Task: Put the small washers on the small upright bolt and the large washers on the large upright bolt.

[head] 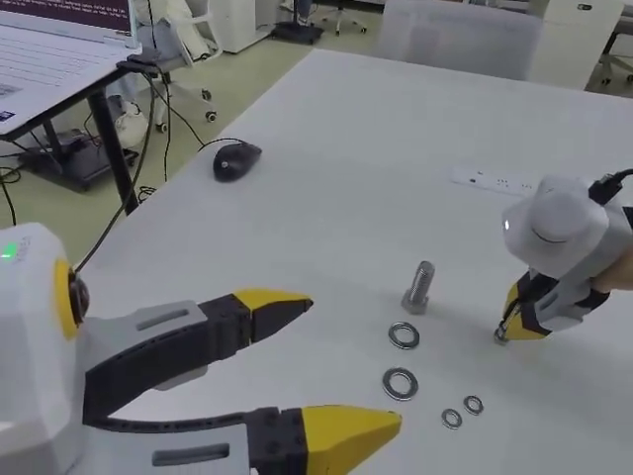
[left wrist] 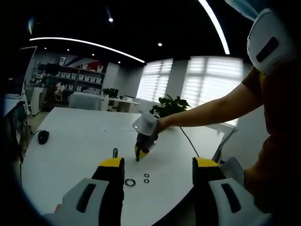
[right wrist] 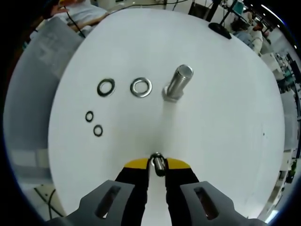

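On the white worktop (head: 346, 158), the left hand-held gripper (head: 348, 364) hovers low in the head view's foreground with its yellow-tipped jaws spread wide and nothing between them. To the right, the right hand-held gripper (head: 506, 334) is pressed together, pinching the small bolt (right wrist: 158, 162) upright at the worktop. The large bolt (head: 420, 287) stands head-down between the two, with the large washers (head: 404, 335) lying flat just beside it and the small washers (head: 473, 404) close together near them, all loose.
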